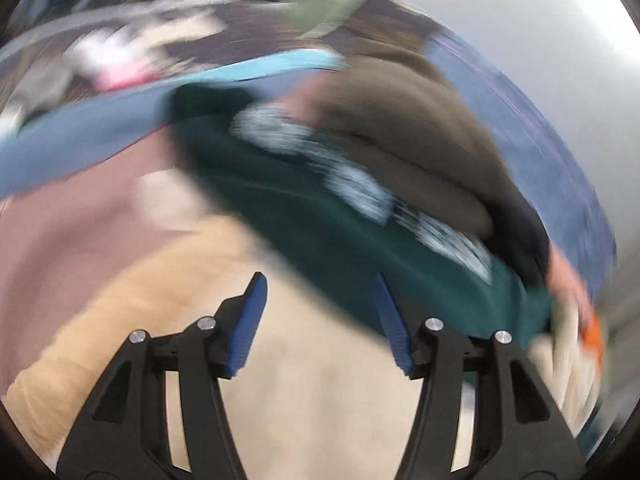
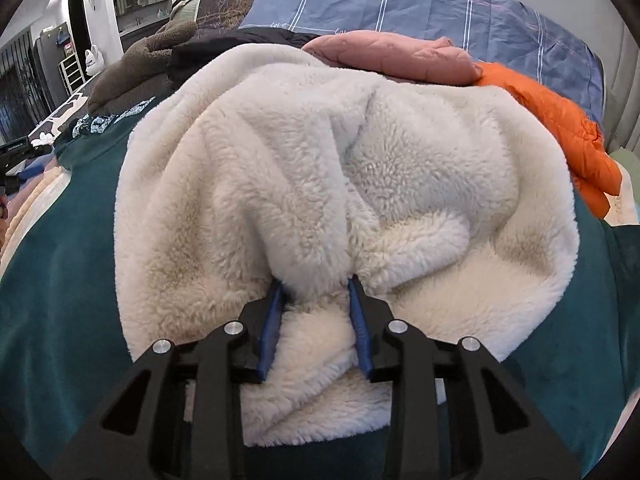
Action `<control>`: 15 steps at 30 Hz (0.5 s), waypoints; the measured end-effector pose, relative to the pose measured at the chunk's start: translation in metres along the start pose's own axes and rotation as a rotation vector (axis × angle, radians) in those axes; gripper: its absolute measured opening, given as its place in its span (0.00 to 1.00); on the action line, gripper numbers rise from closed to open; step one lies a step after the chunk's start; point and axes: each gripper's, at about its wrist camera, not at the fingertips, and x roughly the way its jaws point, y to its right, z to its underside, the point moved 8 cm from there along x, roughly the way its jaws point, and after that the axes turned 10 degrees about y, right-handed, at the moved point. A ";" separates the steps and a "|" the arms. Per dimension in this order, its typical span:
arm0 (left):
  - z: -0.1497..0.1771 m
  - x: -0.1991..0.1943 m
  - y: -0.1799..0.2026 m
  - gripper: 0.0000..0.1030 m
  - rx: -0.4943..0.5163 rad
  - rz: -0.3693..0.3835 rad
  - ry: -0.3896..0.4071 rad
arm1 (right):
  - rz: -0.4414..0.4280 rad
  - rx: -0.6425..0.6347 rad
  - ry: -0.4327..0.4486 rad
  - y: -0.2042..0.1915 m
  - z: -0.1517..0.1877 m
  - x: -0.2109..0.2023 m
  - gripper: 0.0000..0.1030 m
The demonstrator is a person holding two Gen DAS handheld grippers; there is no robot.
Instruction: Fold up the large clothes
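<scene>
In the right wrist view a white fleece garment (image 2: 320,168) lies bunched on top of a dark teal garment (image 2: 60,272) on a bed. My right gripper (image 2: 316,288) is shut on a fold of the white fleece, which bulges between the blue pads. The left wrist view is motion-blurred. There my left gripper (image 1: 318,280) is open and empty, above a cream and peach fleece (image 1: 300,360). The teal garment (image 1: 320,232) with a white print lies just beyond its fingertips.
A pile of clothes lies behind: a pink quilted jacket (image 2: 392,56), an orange puffer jacket (image 2: 560,128), a brown fleece (image 2: 136,68) and a black garment (image 2: 224,46). A blue checked sheet (image 2: 400,0) covers the bed. A mauve cloth (image 1: 80,208) and blue cloth (image 1: 100,132) lie left.
</scene>
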 end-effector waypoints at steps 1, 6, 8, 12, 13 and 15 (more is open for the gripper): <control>-0.005 0.004 -0.014 0.54 -0.045 -0.008 -0.005 | 0.000 0.001 0.003 0.000 0.003 0.001 0.32; -0.029 0.045 -0.047 0.68 -0.145 -0.075 -0.040 | -0.006 0.010 0.009 0.001 0.005 -0.001 0.32; -0.034 0.059 -0.054 0.68 -0.163 -0.107 -0.046 | -0.005 0.010 0.011 0.002 0.006 -0.002 0.32; -0.040 0.084 -0.065 0.66 -0.272 -0.121 -0.032 | -0.010 0.015 0.013 0.002 0.006 -0.002 0.32; -0.043 0.086 -0.066 0.65 -0.297 -0.115 -0.008 | -0.011 0.017 0.014 0.002 0.006 -0.002 0.32; -0.050 0.090 -0.066 0.15 -0.315 -0.095 0.016 | -0.011 0.017 0.015 0.003 0.006 -0.002 0.32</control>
